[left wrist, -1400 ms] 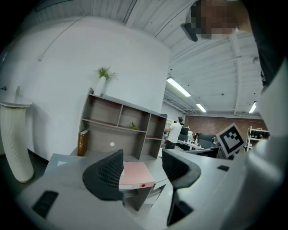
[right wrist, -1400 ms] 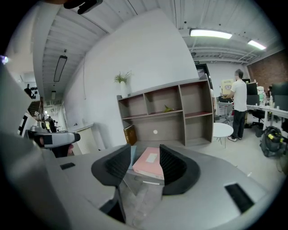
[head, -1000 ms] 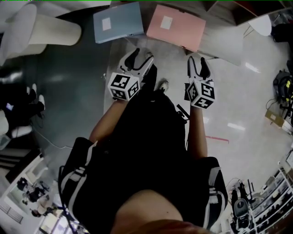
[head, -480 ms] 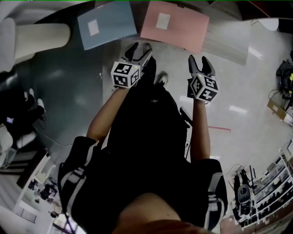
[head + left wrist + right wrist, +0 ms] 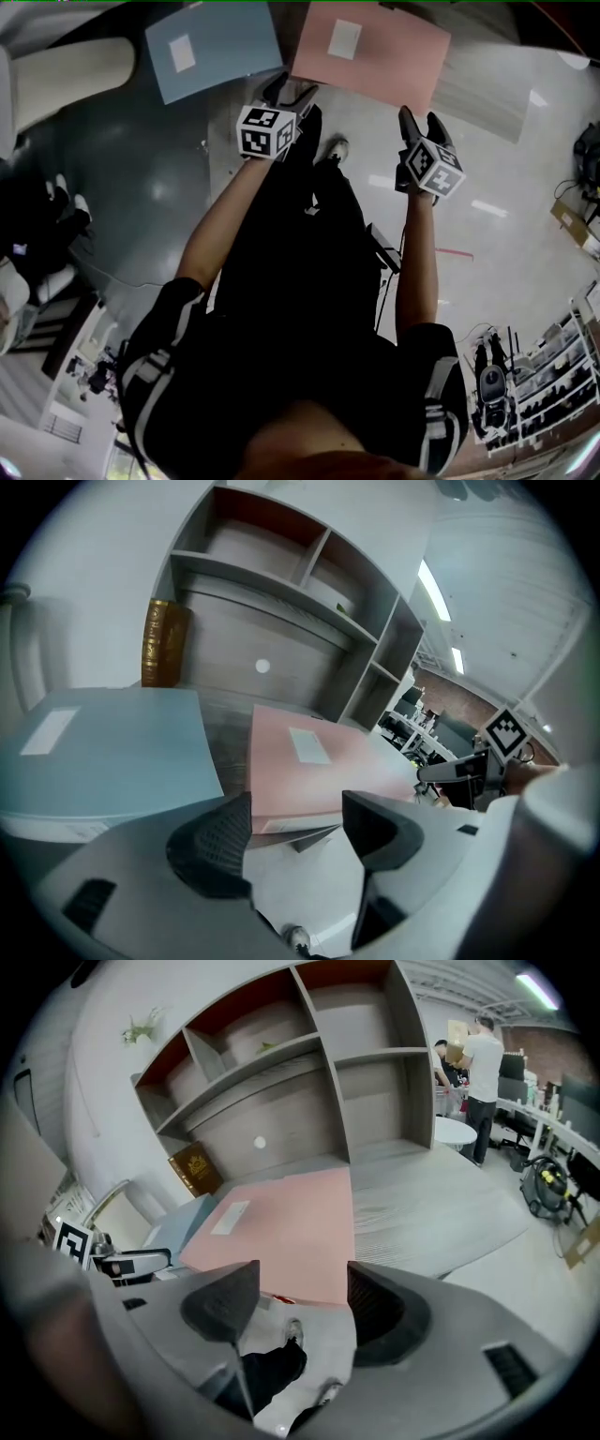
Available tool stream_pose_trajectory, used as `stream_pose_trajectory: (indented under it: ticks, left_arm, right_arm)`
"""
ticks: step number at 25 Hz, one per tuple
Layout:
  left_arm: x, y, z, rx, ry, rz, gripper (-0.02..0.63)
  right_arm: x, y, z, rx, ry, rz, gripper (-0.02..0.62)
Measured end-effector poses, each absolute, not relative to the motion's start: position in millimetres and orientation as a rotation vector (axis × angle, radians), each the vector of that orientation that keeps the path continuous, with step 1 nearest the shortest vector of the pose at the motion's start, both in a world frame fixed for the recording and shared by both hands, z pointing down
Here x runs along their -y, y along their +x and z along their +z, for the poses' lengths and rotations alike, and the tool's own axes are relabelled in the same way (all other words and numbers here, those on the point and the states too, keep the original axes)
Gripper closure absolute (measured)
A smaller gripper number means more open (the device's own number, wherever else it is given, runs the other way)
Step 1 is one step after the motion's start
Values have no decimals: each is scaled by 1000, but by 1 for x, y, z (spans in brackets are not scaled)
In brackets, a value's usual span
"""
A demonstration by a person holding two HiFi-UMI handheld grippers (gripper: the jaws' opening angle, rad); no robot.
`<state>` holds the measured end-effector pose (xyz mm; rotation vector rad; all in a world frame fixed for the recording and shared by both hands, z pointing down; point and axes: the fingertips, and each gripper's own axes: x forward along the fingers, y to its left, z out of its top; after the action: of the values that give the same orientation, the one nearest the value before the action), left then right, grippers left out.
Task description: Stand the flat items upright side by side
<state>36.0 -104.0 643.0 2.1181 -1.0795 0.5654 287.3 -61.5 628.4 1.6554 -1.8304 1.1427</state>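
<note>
This is looking like an open-plan office: long desks are running down the far side, a person is standing beside them, and strip lights are glowing overhead (a grey shelf unit is standing close by).

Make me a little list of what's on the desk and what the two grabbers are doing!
blue folder: lies flat on the desk
pink folder: lies flat, right of the blue one
brown book: upright at the back
left gripper: jaws have just been opening, nothing between them
right gripper: jaws have just been opening, nothing between them
</note>
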Motion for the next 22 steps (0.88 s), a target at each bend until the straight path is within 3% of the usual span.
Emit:
stream_pose_trajectory:
  ticks: [22]
  left_arm:
    - [88, 59, 660, 976, 2146, 633, 299]
  right_arm:
    - [58, 305, 661, 1773, 1555, 1144, 284]
